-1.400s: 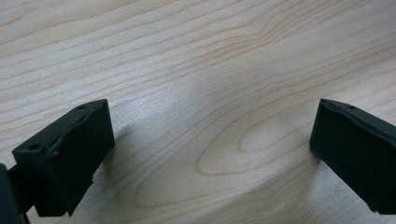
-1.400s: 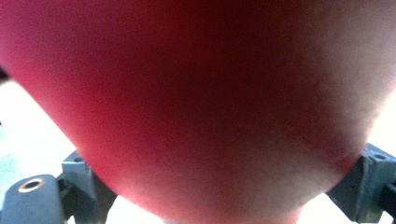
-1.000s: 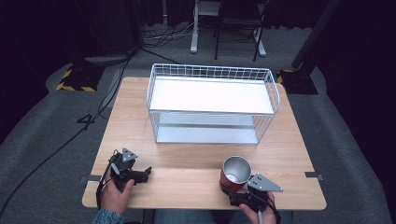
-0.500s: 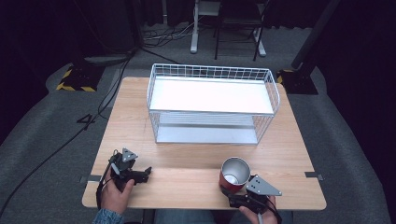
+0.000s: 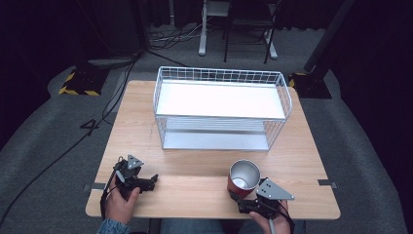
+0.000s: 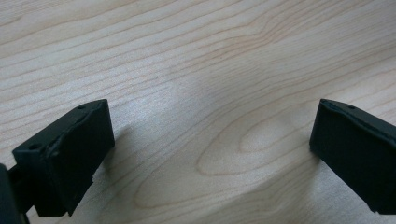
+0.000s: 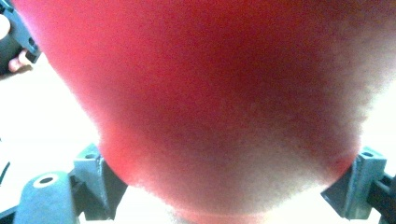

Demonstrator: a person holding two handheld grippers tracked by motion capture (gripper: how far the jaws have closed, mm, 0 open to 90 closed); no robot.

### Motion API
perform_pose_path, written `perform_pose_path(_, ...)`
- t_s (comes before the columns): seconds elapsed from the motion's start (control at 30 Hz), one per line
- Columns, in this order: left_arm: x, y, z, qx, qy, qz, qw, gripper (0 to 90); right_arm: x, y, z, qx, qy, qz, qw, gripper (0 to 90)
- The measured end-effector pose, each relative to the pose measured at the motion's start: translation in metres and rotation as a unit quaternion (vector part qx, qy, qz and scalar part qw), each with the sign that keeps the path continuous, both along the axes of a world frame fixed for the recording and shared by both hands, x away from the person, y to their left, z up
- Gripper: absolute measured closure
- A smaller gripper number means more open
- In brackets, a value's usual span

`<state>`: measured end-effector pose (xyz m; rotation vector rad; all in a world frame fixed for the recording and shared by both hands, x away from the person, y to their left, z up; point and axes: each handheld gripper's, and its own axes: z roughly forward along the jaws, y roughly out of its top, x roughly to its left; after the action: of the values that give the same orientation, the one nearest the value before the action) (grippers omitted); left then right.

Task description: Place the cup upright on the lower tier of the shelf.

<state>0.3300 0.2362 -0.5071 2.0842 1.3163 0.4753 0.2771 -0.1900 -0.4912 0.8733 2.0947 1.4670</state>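
Observation:
A red cup [image 5: 243, 178] with a shiny metal inside stands near the table's front edge, right of centre. My right gripper [image 5: 239, 196] comes at it from the front and is shut on its lower part. In the right gripper view the cup's red wall [image 7: 210, 93] is blurred and very close, and the fingers [image 7: 95, 179] press on its sides. My left gripper [image 5: 151, 181] rests low at the front left in a hand. Its jaws are open over bare wood [image 6: 210, 154], with nothing between them.
A white wire basket [image 5: 214, 129] with a white floor stands across the middle and back of the wooden table [image 5: 195, 185]. Bare wood lies between the basket and the two grippers. Cables and stand legs lie on the dark floor beyond the table.
The right gripper and the cup have shifted very slightly to the left. The left gripper has kept still.

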Motion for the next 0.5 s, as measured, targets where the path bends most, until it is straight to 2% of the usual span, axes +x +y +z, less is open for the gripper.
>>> perform_pose_path(0.2, 0.000, 0.000, 0.000, 0.000, 0.000, 0.000, 1.0000, 0.1, 0.012, 0.004, 0.009, -0.003, 0.006, 0.006, 1.0000, 16.2)
perform_pose_path(0.33, 0.000, 0.000, 0.000, 0.000, 0.000, 0.000, 1.0000, 0.1, 0.024, 0.007, 0.014, 0.000, 0.023, 0.004, 0.9997, 16.2)
perform_pose_path(0.5, -0.001, 0.000, 0.000, -0.002, 0.001, 0.002, 1.0000, 0.2, 0.038, 0.010, 0.020, -0.007, 0.022, 0.006, 0.9997, 16.2)
